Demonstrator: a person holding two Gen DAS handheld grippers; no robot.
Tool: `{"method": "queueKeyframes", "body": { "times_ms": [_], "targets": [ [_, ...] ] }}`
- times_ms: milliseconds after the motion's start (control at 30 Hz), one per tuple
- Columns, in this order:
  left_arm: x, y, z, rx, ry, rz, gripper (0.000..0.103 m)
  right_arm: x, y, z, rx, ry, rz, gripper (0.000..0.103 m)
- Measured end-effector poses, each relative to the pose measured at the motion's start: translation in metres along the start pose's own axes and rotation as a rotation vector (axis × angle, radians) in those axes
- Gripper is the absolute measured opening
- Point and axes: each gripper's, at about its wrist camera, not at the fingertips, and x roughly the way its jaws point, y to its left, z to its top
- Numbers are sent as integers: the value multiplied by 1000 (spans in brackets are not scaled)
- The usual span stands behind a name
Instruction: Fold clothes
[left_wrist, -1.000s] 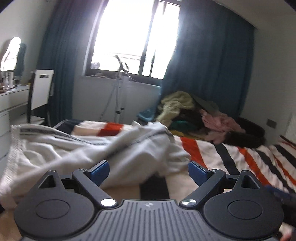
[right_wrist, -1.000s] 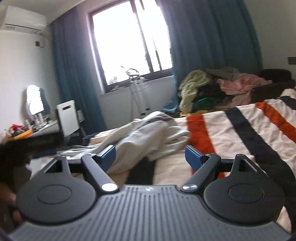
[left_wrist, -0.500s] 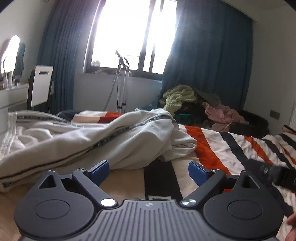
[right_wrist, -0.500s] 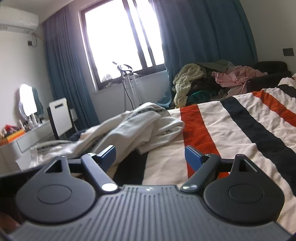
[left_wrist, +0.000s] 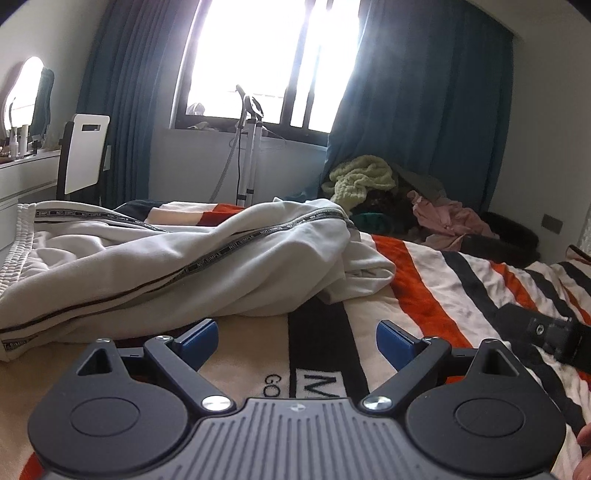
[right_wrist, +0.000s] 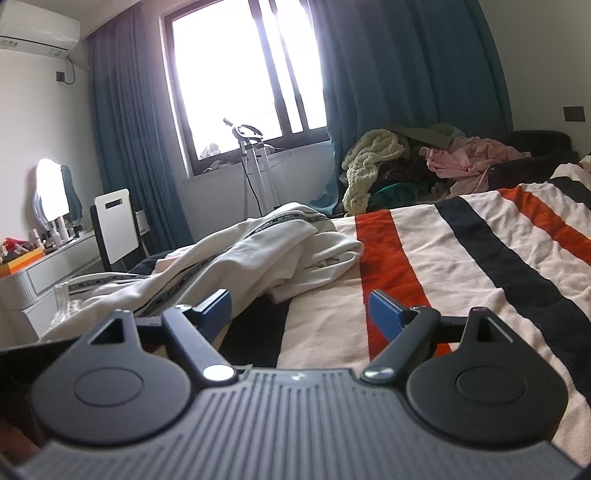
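Looking along the left gripper (left_wrist: 295, 338), we see its two blue-padded fingers (left_wrist: 199, 338) spread wide with nothing between them, low over the striped blanket of cream, orange and black bands (left_wrist: 424, 295). The crumpled off-white garment with a dark lettered tape down its seam (left_wrist: 184, 258) lies on the blanket just ahead and to the left of the fingers, apart from them. Its ribbed white waistband (left_wrist: 20, 236) sits at the far left edge, and a bunched end (left_wrist: 362, 266) rests beside an orange band.

The right gripper (right_wrist: 299, 308) is likewise fully parted and holds nothing, its blue pads (right_wrist: 384, 308) low over the blanket (right_wrist: 480, 258). From this side the garment (right_wrist: 258, 258) lies ahead and left, near the left finger but not clearly touching it. In the left wrist view, part of the right gripper's black body (left_wrist: 546, 332) shows at the right edge over the blanket.

Beyond the bed: a heap of mixed clothes, pale yellow knit and pink fabric (right_wrist: 424, 162), below dark blue curtains (right_wrist: 406, 74); a bright window (left_wrist: 273, 55); a white-backed chair (left_wrist: 85, 151) by a white dresser (right_wrist: 55, 266); a wall-mounted white air conditioner (right_wrist: 37, 35).
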Motion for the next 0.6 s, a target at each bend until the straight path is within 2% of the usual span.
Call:
{"method": "queueKeyframes", "body": {
  "times_ms": [267,433,533,600],
  "targets": [
    [22,-3,-6,9,66,-1,94,-4,-3,2,16,3,-24,84],
    [59,-6,7,82,106,30,94,-3,-10,0,42,16,-51,84],
    [90,-7,23,147,91,90,94,2,-16,-3,66,41,-72,84],
    [115,-7,38,211,71,102,94,7,-19,-4,84,54,-81,84]
  ]
}}
